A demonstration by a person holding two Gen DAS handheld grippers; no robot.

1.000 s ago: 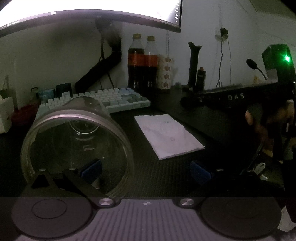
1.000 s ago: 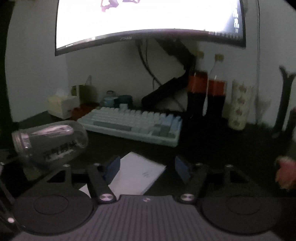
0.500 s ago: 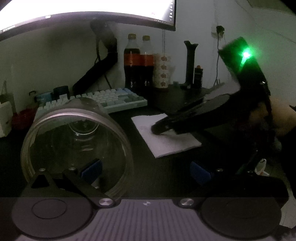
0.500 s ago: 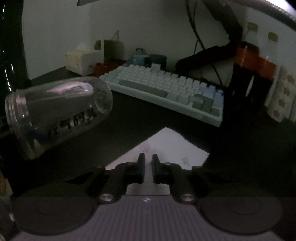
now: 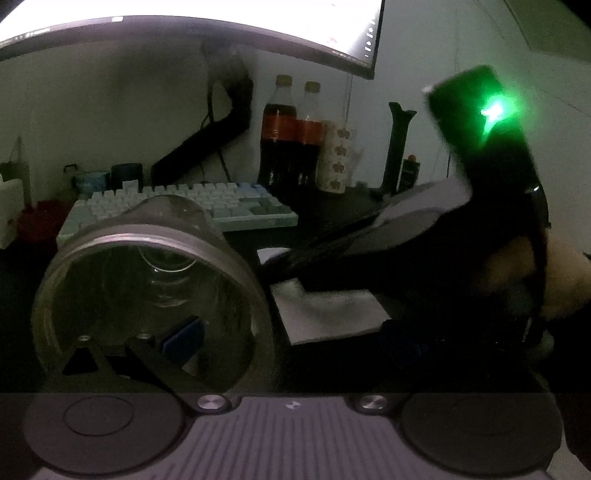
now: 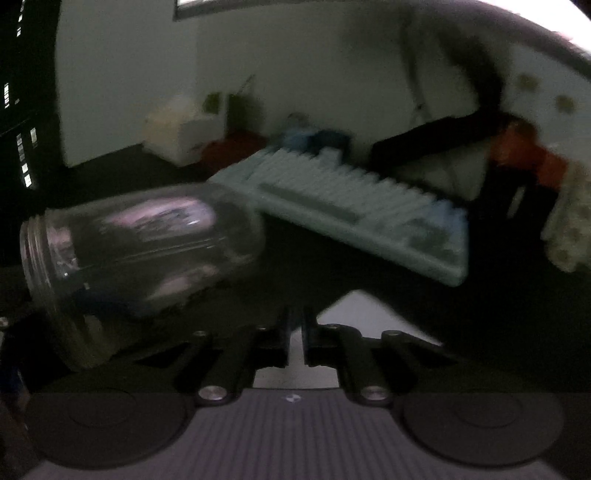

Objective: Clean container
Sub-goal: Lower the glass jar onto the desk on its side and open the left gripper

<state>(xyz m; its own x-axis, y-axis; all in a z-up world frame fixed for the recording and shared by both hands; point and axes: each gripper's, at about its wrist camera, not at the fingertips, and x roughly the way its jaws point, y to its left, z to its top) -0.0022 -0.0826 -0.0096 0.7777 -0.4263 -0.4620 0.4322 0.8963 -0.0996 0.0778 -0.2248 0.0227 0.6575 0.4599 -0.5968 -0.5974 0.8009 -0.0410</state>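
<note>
A clear glass jar lies on its side, mouth toward the left wrist camera. My left gripper is shut on the jar's rim, with its left finger inside the mouth. The jar also shows in the right wrist view, held off the desk. A white paper towel lies on the black desk. My right gripper has its jaws nearly together on the paper towel. From the left wrist view the right gripper body reaches over the towel.
A light keyboard lies behind the jar, under a curved monitor. Two cola bottles and a patterned cup stand at the back. A tissue box and small cups stand at the far left.
My right gripper has tilted and swung left toward the jar, staying over the towel with its jaws nearly together. The jar stays held by my left gripper.
</note>
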